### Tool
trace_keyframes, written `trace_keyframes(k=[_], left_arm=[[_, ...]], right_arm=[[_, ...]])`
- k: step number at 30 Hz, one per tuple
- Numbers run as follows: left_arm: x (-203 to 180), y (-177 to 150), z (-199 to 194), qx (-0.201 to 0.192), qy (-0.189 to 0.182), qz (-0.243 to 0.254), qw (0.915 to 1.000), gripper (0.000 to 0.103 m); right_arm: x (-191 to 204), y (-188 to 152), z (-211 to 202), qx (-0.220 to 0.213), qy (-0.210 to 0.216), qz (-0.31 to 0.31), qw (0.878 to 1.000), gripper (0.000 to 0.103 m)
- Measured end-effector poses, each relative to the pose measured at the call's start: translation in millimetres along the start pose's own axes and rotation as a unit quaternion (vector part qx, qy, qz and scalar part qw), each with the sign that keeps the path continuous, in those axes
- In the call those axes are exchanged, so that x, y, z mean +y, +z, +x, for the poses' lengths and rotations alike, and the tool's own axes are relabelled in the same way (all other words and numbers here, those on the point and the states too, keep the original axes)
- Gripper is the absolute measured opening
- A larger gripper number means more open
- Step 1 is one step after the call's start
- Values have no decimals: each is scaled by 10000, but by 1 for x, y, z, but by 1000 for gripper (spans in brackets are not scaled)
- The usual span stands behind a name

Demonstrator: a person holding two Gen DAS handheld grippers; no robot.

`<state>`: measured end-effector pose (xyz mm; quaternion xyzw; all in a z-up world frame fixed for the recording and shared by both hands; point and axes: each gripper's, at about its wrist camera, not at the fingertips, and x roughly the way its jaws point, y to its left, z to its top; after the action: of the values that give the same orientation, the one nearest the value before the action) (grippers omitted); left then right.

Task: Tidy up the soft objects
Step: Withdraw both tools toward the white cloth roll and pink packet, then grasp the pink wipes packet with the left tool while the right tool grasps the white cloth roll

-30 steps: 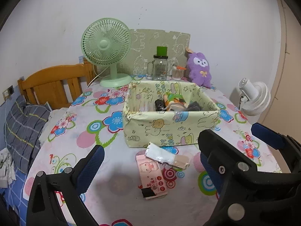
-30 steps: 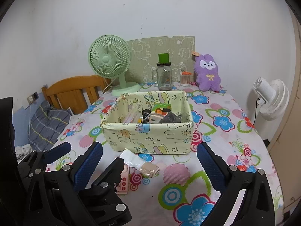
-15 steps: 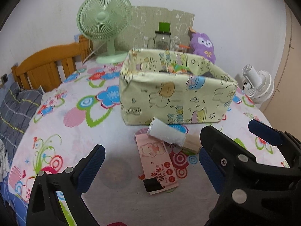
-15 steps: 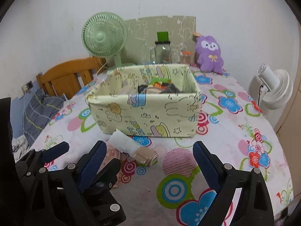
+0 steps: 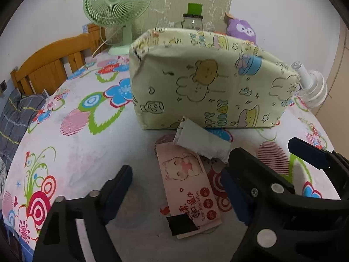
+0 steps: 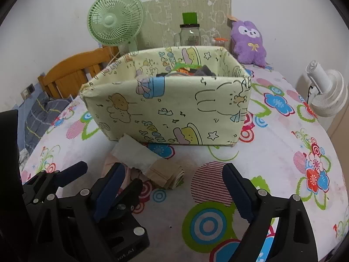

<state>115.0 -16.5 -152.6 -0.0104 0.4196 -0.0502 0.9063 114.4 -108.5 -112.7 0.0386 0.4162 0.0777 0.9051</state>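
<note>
Hovering before the fabric bin (image 6: 168, 107), I hold my left tongs (image 5: 174, 196) open astride the pink wipes pack (image 5: 188, 187), jaws just narrowing, nothing pinched; my right tongs (image 6: 172, 190) gape, also narrowing, near the beige roll (image 6: 168, 174), both awaiting binning.

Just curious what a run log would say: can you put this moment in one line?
left gripper: open, jaws just closing around pink wipes pack | right gripper: open, empty | white packet, beige roll: before fabric box
</note>
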Motion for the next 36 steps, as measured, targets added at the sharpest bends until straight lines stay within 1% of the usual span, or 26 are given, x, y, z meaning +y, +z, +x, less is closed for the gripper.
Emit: trace_keyframes(k=[1, 3, 4, 6, 8, 10, 18, 21, 27, 29, 33, 35, 36], left_arm=[[-1, 0, 1, -25, 65, 35, 10000, 79], [-3, -1, 1, -56, 181, 104, 9998, 71], [-3, -1, 0, -82, 153, 131, 9998, 67], [-2, -3, -2, -124, 104, 185, 9997, 43], [1, -2, -3, -87, 58, 152, 9998, 40], [4, -1, -3, -64, 55, 147, 9999, 40], [18, 3, -1, -62, 268, 38, 9996, 40], [24, 5, 0, -62, 323, -45, 9994, 40], [25, 5, 1, -79, 330, -31, 9994, 40], [25, 5, 2, -95, 336, 8, 9994, 40], [25, 5, 2, -99, 348, 13, 9993, 40], [23, 5, 2, -121, 420, 66, 9990, 40], [22, 5, 1, -137, 465, 98, 9988, 40]], right_arm=[[0, 0, 2, 33, -4, -5, 10000, 92], [0, 0, 7, 112, 7, -20, 9999, 91], [1, 0, 9, 136, 29, -28, 9999, 91], [4, 0, 11, 142, 74, -93, 9998, 90], [7, 2, 11, 134, 139, -149, 9997, 90], [10, 3, 13, 150, 196, -176, 9995, 90], [26, 10, 23, 176, 293, -330, 9989, 90], [28, 13, 31, 233, 305, -298, 9988, 85], [28, 17, 44, 383, 379, -219, 9983, 82], [30, 18, 46, 410, 371, -225, 9982, 80], [31, 17, 47, 466, 442, -153, 9978, 72], [33, 17, 47, 475, 491, -170, 9975, 67], [35, 16, 46, 478, 510, -176, 9974, 63]])
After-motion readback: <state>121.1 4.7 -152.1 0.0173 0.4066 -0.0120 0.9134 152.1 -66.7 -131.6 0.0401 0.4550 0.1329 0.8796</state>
